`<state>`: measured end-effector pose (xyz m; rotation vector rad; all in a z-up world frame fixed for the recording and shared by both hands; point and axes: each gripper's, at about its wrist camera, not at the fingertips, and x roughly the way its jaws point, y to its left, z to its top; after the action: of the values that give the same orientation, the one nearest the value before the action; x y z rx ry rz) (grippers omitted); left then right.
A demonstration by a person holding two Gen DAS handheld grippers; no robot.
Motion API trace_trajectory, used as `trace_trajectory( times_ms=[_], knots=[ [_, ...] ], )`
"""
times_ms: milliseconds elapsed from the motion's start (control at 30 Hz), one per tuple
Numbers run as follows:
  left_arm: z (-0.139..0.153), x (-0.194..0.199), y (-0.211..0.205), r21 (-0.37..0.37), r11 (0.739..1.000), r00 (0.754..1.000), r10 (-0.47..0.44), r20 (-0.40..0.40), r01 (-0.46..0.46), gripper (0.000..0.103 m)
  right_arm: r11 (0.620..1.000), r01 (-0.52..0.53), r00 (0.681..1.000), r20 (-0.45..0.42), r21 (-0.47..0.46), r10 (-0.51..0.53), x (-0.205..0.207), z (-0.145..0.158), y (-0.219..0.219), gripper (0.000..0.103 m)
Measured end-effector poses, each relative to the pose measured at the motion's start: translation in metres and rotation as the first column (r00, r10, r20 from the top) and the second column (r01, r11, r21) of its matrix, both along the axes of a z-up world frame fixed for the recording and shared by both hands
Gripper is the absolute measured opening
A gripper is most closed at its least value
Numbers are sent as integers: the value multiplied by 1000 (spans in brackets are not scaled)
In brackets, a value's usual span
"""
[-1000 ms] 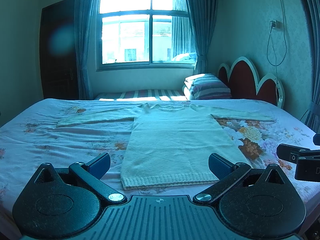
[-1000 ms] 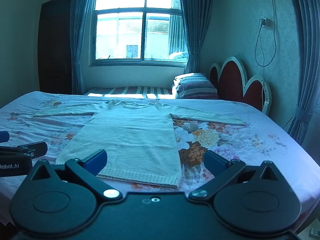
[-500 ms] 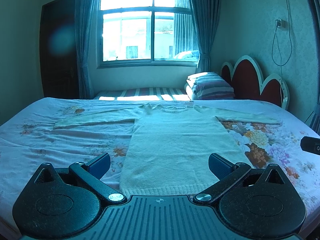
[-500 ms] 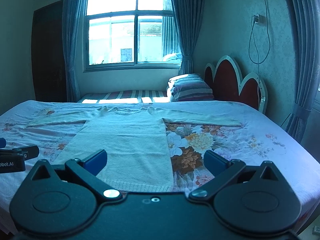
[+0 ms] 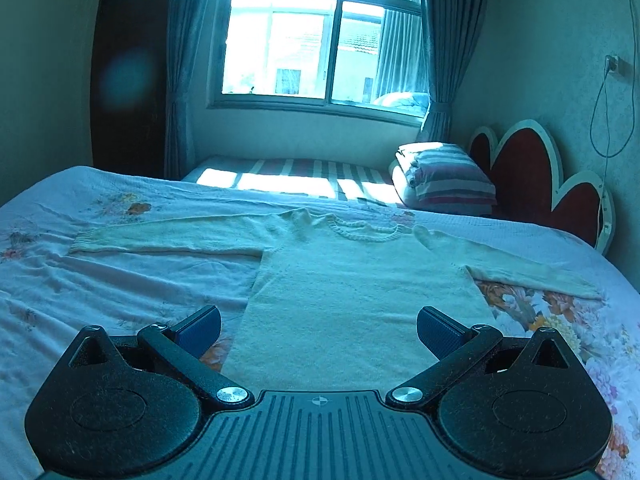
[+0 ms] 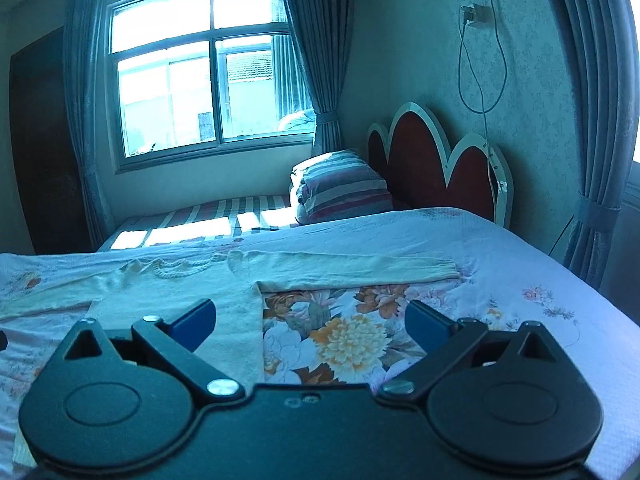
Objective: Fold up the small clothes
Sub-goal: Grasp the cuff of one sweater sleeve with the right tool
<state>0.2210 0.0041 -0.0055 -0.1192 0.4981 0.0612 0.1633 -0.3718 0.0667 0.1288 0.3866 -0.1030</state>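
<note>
Sweater (image 5: 360, 280): cream knit, long-sleeved, lying flat and face-up on the bed (image 5: 100, 280), collar toward the window, hem toward the cameras. Both sleeves are spread straight out to the sides; left sleeve (image 5: 168, 236) and right sleeve (image 6: 352, 268) lie flat on the floral cover. No fold made yet, judging by the lie.

Left gripper (image 5: 319, 328): jaws wide, holding nothing, hovering above the lower body of the sweater, not touching it.

Right gripper (image 6: 310, 318): jaws wide, empty, hovering over the sweater's right side edge and the flower print beside it.

Step in hand (judgement): approach for the first fold, likely bringing a sleeve in across the body.

How to do it well (judgement):
- Take the sleeve near the cuff, pinching only the sleeve, not the bed cover beneath.
- Lift just enough to clear the knit; dragging will rumple the body.
- Lay the sleeve straight across the chest, crease at the shoulder seam.
- Use the other gripper to pin the body so it does not slide.
- Knit is soft and stretchy; a light pull keeps the shape.

Surroundings: striped pillow stack (image 6: 340, 186) and red headboard (image 6: 436, 160) beyond, well apart from the work.
</note>
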Motion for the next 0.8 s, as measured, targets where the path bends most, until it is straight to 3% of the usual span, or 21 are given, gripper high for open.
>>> trace_trajectory(
  times_ms=[67,267,567,733,800],
  knots=[
    [-4,28,-3,12,1000,1000,3,-21,-3,103,999,34,999,9,38,-34,32,-5,-26,80],
    [-26,100,-15,125,990,994,80,-72,-71,103,958,138,990,-73,249,-124,132,-48,-110,55],
    [-51,174,-9,166,972,969,194,-152,-169,103,828,323,945,-209,459,-253,229,-139,-205,51],
    [-57,190,5,159,962,954,247,-170,-221,103,717,382,924,-231,584,-305,253,-174,-241,50],
    [-58,193,12,160,957,947,269,-177,-242,103,693,371,928,-208,618,-310,256,-179,-246,50]
  ],
)
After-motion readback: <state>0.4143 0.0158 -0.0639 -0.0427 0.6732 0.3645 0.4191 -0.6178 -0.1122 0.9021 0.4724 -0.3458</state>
